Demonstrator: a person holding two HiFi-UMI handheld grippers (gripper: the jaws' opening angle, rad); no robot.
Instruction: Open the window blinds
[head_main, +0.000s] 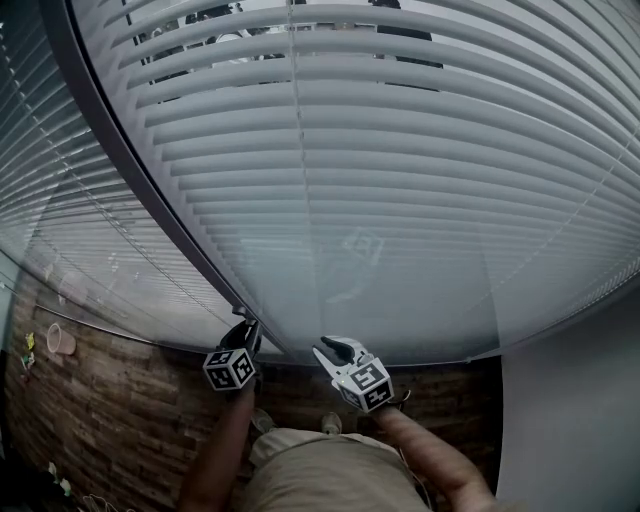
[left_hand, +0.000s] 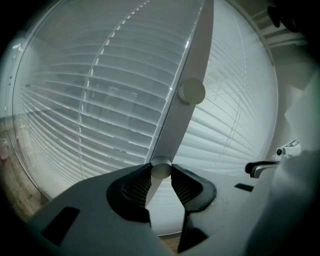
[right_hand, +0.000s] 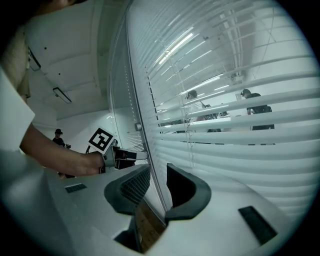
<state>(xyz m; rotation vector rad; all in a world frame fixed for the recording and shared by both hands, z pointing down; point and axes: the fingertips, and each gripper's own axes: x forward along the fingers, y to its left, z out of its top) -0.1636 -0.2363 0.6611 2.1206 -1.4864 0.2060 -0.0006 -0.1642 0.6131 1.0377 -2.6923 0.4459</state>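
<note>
Nearest thing in the head view is the person's trousers (head_main: 320, 470), with both forearms reaching out over them toward the window.

The bit that matters: the left tongs (head_main: 245, 332) sit right on a small round knob (left_hand: 161, 169); it's pinched between the two tips, a pad touching each side. That knob is on the upright frame strip (left_hand: 192, 60) between two panes; there's a second knob (left_hand: 191, 91) higher up the same strip, untouched. The held knob pokes straight out at the tongs, so my guess is the next move is a wrist roll, not a pull.

The right tongs (right_hand: 156, 170) hang just beside the left ones, on their right, low by the bottom edge of the blinds; there's only a narrow slot between the tips and nothing in it. So the left hand is clearly the one on the job.

The blinds (head_main: 380, 200) are white, with long thin slats running level across the pane, at right angles to that strip. They look like they're behind glass, going by the faint reflection of the tongs. The lower slats lie nearly flat shut; higher up they're cracked open enough to see a room and a few people beyond. I'd call it partly open, more turning to go.
</note>
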